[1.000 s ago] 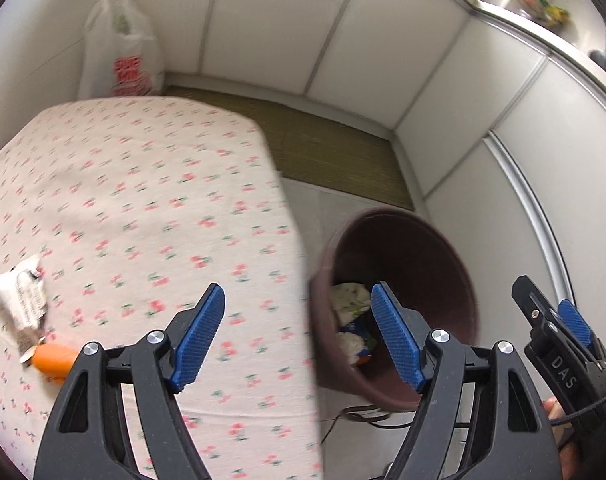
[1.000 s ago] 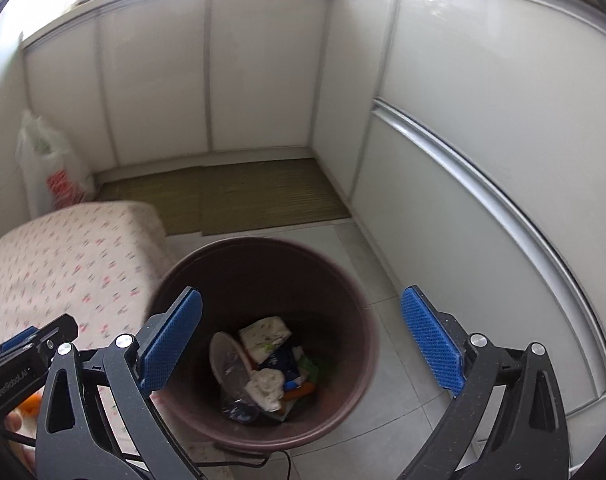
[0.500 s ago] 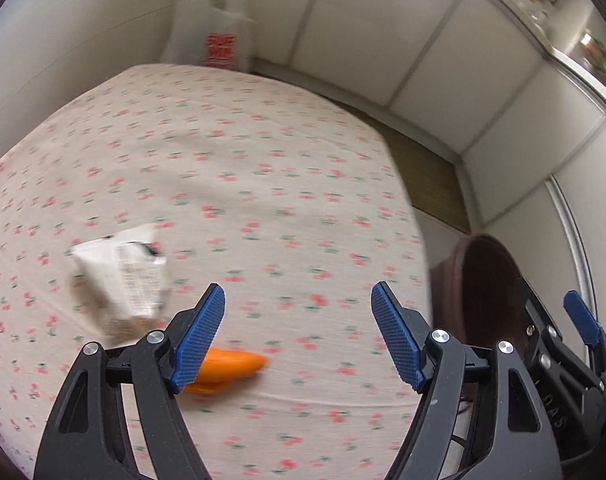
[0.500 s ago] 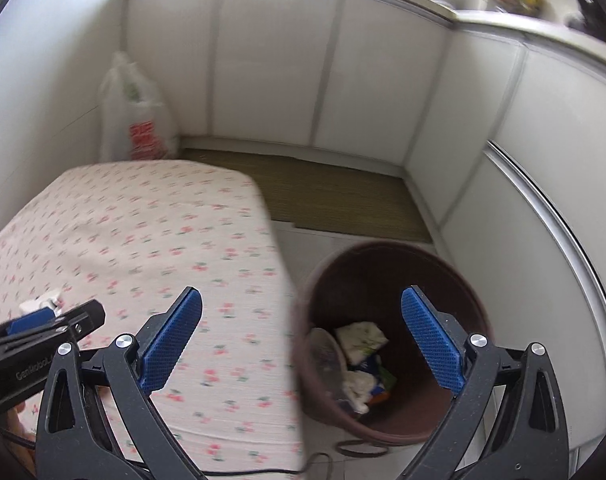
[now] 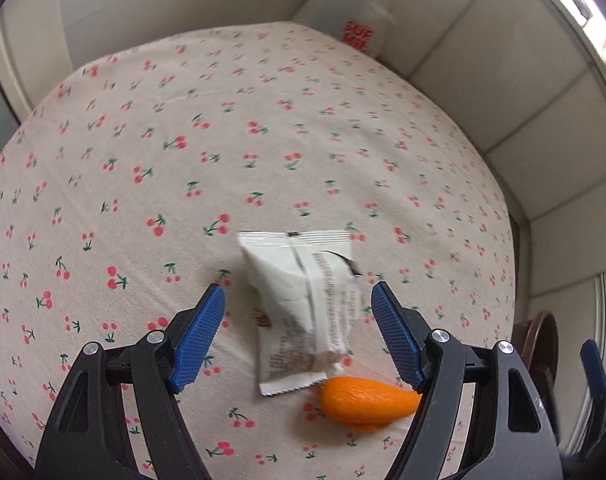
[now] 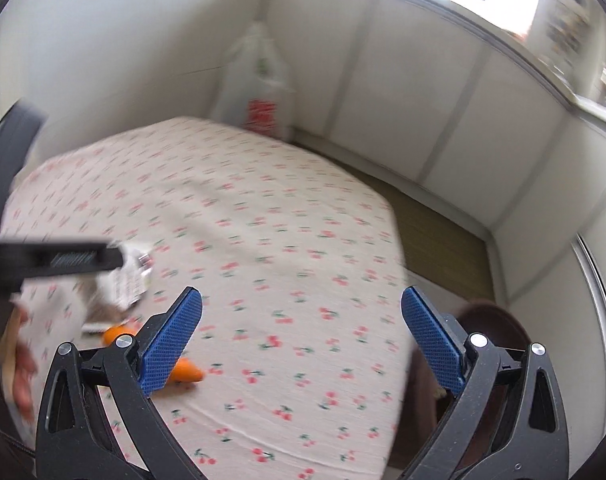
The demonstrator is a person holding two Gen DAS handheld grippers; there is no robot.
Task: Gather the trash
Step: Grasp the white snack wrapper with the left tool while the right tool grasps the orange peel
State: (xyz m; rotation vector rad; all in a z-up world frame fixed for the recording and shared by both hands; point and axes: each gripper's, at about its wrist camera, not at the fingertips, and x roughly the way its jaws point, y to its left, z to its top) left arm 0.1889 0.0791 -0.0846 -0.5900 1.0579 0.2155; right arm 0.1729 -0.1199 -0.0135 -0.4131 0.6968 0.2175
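Observation:
A white snack wrapper (image 5: 305, 308) lies on the cherry-print tablecloth (image 5: 183, 160), with an orange piece of peel (image 5: 367, 402) just below it. My left gripper (image 5: 299, 332) hangs open above the wrapper, whose lower half shows between the blue pads without touching them. In the right wrist view the wrapper (image 6: 127, 276) is blurred at the left, partly behind the left gripper's black body (image 6: 51, 260), and the orange piece (image 6: 183, 370) peeks from behind a pad. My right gripper (image 6: 303, 340) is open over bare cloth with nothing in it.
A brown trash bin (image 6: 491, 320) stands on the floor off the table's right edge, and its rim (image 5: 541, 344) also shows in the left wrist view. A white plastic bag with red print (image 6: 263, 96) leans in the far corner. White cabinet panels wall in the table.
Both grippers swung left from the bin to over the table. The wrapper and orange piece, at the left edge of the left wrist view before, now lie between the left gripper's pads.

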